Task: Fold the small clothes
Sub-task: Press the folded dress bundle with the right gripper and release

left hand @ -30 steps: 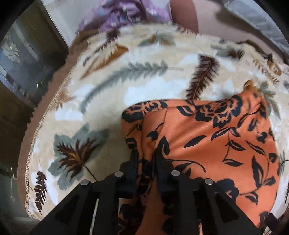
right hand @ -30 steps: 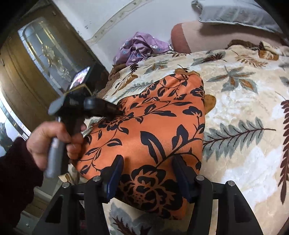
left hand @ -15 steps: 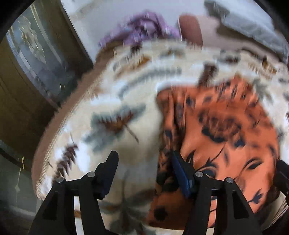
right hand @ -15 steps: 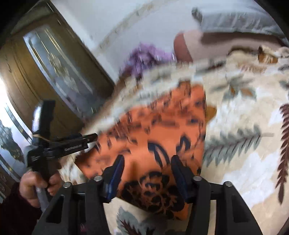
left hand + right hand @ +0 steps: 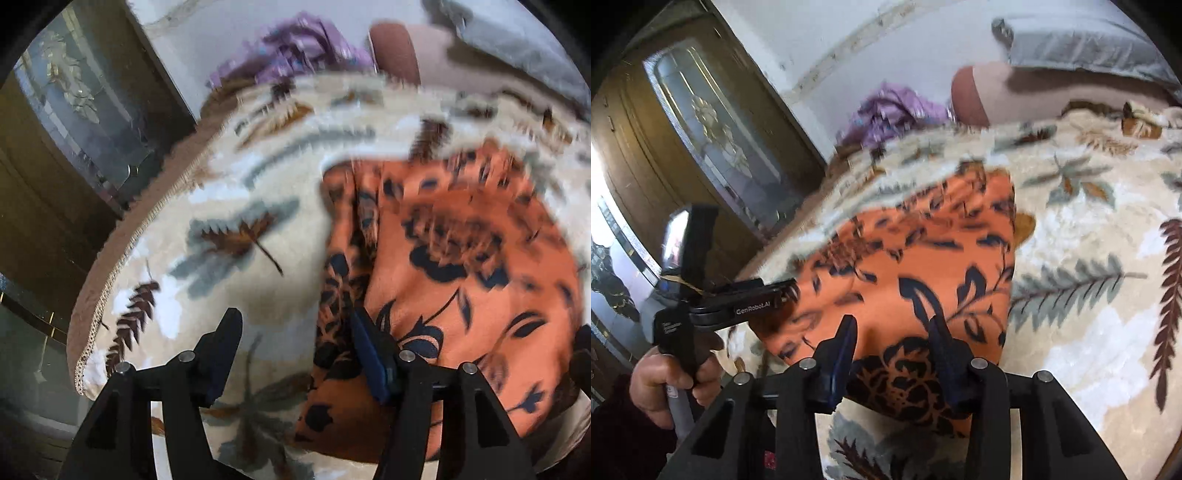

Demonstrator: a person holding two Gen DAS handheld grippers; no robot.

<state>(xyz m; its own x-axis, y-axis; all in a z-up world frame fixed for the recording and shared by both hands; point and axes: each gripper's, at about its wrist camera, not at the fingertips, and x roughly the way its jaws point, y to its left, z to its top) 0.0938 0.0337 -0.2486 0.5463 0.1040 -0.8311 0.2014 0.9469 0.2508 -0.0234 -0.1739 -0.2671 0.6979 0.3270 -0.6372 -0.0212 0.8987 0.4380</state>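
An orange garment with a black flower print [image 5: 461,258] lies folded on the leaf-patterned blanket [image 5: 240,229]; it also shows in the right wrist view [image 5: 923,266]. My left gripper [image 5: 295,332] is open and empty, raised at the garment's near left edge. My right gripper [image 5: 894,332] is open and empty above the garment's near edge. The left gripper also shows from the side in the right wrist view [image 5: 783,288], held in a hand, at the garment's left edge.
A purple crumpled garment [image 5: 890,114] lies at the far end of the bed by the white wall. A grey pillow [image 5: 1082,40] and a brown bolster [image 5: 975,96] lie at the back right. A wooden cabinet with glass doors [image 5: 713,147] stands left of the bed.
My left gripper let go of the orange garment's edge, opened and pulled back and up. My right gripper stayed open and lifted slightly. The garment stays folded on the blanket.
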